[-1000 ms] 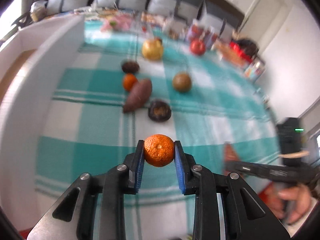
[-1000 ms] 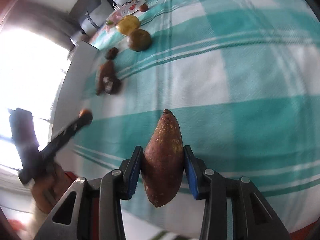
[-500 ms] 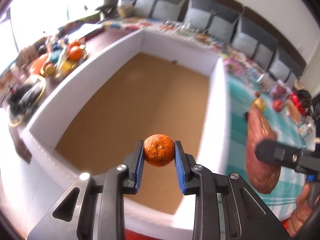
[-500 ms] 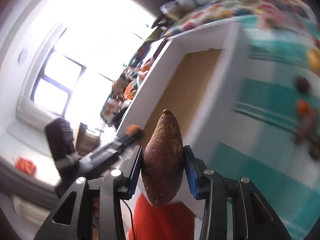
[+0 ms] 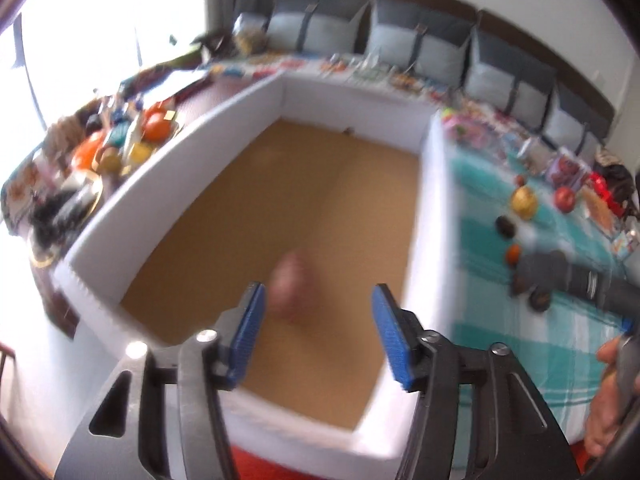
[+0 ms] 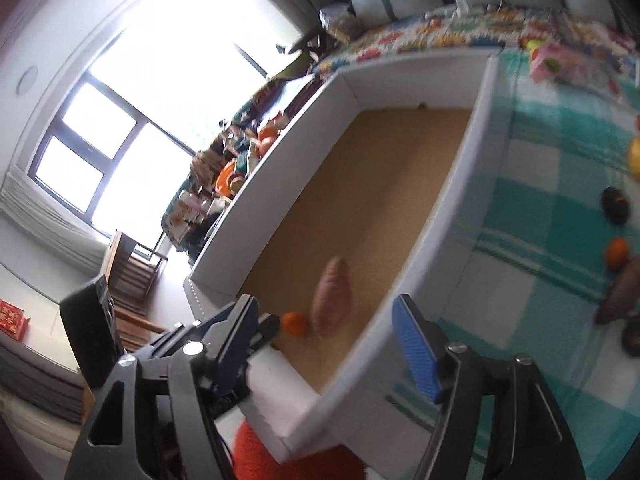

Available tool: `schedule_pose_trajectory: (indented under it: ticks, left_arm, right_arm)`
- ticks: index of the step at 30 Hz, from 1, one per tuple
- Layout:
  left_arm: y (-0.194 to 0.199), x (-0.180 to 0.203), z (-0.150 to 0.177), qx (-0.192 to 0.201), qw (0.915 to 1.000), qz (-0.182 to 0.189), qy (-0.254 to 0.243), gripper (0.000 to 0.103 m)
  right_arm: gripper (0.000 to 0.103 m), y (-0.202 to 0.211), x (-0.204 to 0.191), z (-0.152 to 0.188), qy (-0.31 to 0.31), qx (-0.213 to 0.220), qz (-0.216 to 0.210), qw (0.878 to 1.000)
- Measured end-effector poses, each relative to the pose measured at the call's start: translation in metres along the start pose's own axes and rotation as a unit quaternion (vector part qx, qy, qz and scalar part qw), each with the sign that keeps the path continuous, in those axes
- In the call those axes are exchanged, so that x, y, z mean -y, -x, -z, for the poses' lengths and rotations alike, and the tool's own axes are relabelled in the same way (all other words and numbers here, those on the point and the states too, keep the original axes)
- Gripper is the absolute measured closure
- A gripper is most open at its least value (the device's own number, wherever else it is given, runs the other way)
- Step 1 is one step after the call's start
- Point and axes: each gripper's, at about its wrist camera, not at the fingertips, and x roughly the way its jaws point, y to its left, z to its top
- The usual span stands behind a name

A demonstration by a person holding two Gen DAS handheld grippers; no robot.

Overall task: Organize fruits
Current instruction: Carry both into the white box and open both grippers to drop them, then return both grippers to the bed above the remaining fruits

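- Presently, left gripper [image 5: 318, 334] and right gripper [image 6: 326, 340]: fingers have just been opening, now wide, nothing between them.
- Sweet potato [image 6: 332, 300] and tangerine [image 6: 295, 323] lie side by side inside the white box [image 6: 448, 216].

My left tool [image 5: 318, 334] hangs over the white box [image 5: 424, 216], its jaws having just been opening, nothing between the blue pads; below them I see a blurred sweet potato [image 5: 294, 292] on the brown floor; right of the box, on the teal checked cloth [image 5: 480, 320], lie a yellow fruit [image 5: 524, 203], a red apple [image 5: 565, 199] and a small orange [image 5: 512, 255]; a hand [image 5: 608, 400] shows at the right edge.
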Motion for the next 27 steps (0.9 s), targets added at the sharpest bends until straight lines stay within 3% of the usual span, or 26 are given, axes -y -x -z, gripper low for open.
schedule_pose_trajectory:
  ticks: [2,5,8,12,15,18,23,27]
  left_arm:
    - [0.003,0.019,-0.006,0.021,0.9994,0.024,-0.016,0.025]
    - [-0.013,0.055,-0.013,0.021,0.9975,0.031,-0.06,0.024]
    - [-0.041,0.078,-0.017,-0.001,0.9955,0.009,-0.095,0.024]
    - [-0.073,0.091,-0.008,-0.05,0.9957,0.013,-0.077,0.025]
    - [-0.075,0.098,0.0,-0.054,0.995,-0.007,-0.083,0.026]
    - [-0.069,0.104,0.007,-0.053,0.9947,-0.013,-0.087,0.025]
    - [-0.067,0.108,0.016,-0.052,0.9933,-0.04,-0.096,0.025]
    - [-0.068,0.106,0.02,-0.056,0.9921,-0.053,-0.099,0.024]
  right_arm:
    - [0.007,0.029,0.026,0.019,0.023,0.025,0.056,0.998]
    - [0.003,0.066,0.083,0.059,0.042,0.04,0.167,0.984]
    - [0.003,0.097,0.158,0.11,0.062,0.031,0.311,0.948]
    - [0.003,0.148,0.243,0.161,0.014,0.028,0.409,0.912]
    - [0.003,0.193,0.294,0.181,-0.038,0.043,0.446,0.893]
    - [0.003,0.211,0.33,0.182,-0.083,0.054,0.458,0.883]
    - [0.003,0.22,0.368,0.172,-0.119,0.069,0.447,0.884]
    - [0.0,0.21,0.368,0.174,-0.125,0.079,0.441,0.885]
